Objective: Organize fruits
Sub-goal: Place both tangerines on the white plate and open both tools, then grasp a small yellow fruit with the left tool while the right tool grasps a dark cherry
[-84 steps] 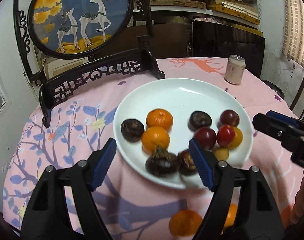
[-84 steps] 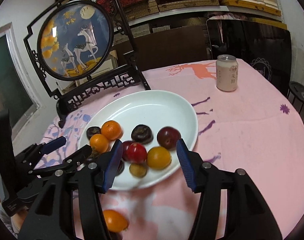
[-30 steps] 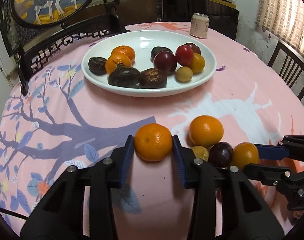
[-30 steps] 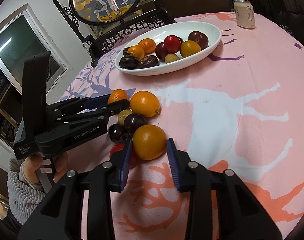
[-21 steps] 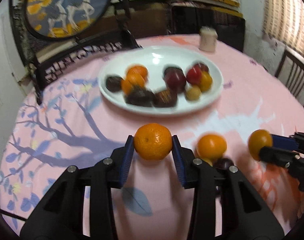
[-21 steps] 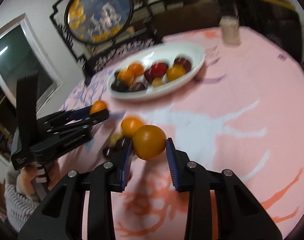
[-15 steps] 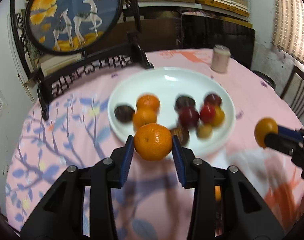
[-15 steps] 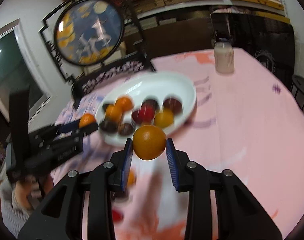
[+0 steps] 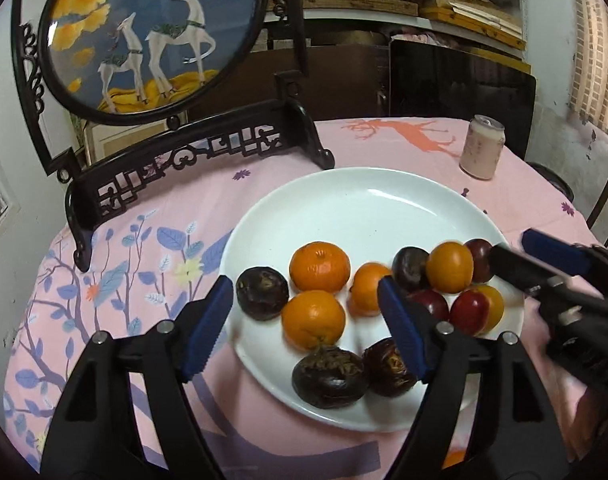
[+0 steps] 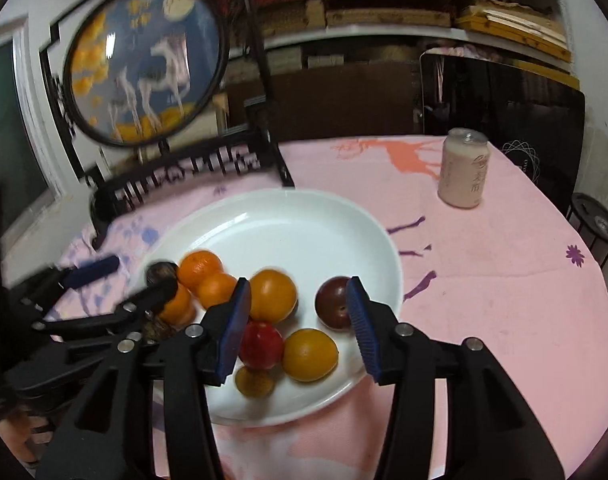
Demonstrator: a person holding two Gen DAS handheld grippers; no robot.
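We see the white plate (image 9: 344,200) on the pink tablecloth (image 9: 144,240), carrying all the fruit visible at its near half; three mandarins (image 9: 319,266) sit left of centre, with a dark round fruit (image 9: 261,293) to their left and two more dark, rough-skinned ones (image 9: 329,377) at the near rim. To the right we find an orange-yellow fruit (image 9: 449,267) touching dark plums (image 9: 410,268), with a red plum (image 9: 469,311) nearer the rim. Our left gripper (image 9: 306,326) hovers over the near-left part of the plate, its blue-padded jaws spread wide and holding nothing; our right gripper (image 10: 298,330) hangs over the near-right part, jaws likewise apart and empty, the orange-yellow fruit (image 10: 272,295) just beyond its left pad and a dark plum (image 10: 333,307) beside its right pad. A pale can (image 10: 464,174) stands at the far right of the table, well apart from the plate; a round deer-painted screen (image 9: 152,32) in a black carved stand rises at the far left.
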